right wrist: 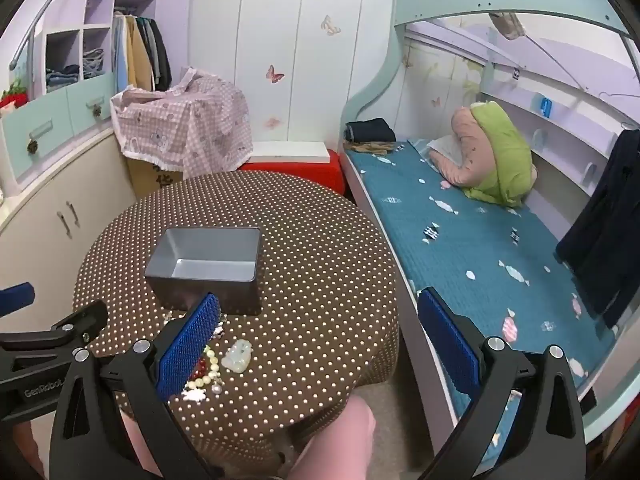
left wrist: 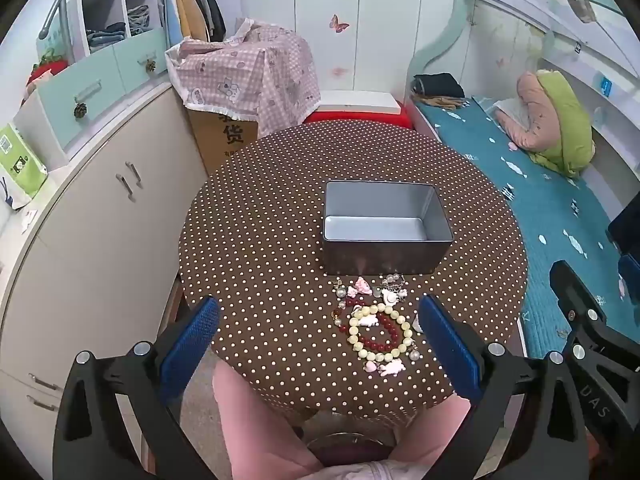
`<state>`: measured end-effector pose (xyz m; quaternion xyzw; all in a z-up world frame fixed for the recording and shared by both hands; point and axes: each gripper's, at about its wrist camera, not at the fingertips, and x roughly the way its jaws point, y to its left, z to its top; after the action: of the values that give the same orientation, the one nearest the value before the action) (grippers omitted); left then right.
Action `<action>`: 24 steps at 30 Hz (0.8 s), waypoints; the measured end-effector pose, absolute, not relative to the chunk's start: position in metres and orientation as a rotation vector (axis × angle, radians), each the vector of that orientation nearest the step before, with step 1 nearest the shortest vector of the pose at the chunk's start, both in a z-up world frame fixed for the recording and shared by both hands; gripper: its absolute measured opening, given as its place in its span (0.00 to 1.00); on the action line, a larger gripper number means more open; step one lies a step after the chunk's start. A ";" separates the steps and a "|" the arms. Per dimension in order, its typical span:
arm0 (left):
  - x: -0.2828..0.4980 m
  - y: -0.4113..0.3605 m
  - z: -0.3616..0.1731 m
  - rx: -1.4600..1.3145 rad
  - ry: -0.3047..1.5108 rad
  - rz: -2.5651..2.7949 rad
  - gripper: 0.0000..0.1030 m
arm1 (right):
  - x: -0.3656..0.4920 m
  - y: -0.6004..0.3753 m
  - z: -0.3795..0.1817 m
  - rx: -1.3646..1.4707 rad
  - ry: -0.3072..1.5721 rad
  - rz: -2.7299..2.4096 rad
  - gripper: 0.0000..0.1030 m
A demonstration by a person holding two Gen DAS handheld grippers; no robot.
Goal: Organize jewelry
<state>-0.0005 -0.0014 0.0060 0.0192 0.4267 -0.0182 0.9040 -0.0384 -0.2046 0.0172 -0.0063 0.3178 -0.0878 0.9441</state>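
A heap of jewelry (left wrist: 376, 320) lies on the round polka-dot table (left wrist: 280, 208) near its front edge: a cream bead bracelet (left wrist: 380, 330), a red bead bracelet (left wrist: 386, 334), pearls and pink charms. Behind it stands an empty grey metal tin (left wrist: 386, 226). My left gripper (left wrist: 320, 344) hovers open above the heap, its blue pads wide apart, nothing between them. In the right wrist view the right gripper (right wrist: 320, 344) is open and empty over the table's right front edge; its left finger hides part of the jewelry (right wrist: 208, 368). A pale jade pendant (right wrist: 239, 354) lies beside the beads, the tin (right wrist: 208, 268) behind.
A bed with a teal sheet (right wrist: 480, 248) runs along the right. Beige cabinets (left wrist: 92, 216) stand left, a cloth-covered box (left wrist: 244, 76) and a red stool (right wrist: 296, 172) behind the table. A person's knees in pink (left wrist: 248, 420) sit under the table's front edge.
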 end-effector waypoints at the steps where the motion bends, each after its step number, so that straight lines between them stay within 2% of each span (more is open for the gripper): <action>1: 0.001 -0.003 0.003 0.039 0.885 -0.038 0.93 | -0.041 -0.207 0.015 -0.013 0.648 -0.178 0.93; 24: 0.015 -0.006 -0.014 0.031 0.922 -0.058 0.93 | -0.022 -0.210 0.003 -0.012 0.674 -0.197 0.93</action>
<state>0.0151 -0.0061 -0.0140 0.0150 0.4447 -0.0280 0.8951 -0.0217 -0.2096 0.0032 -0.0058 0.3300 -0.0967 0.9390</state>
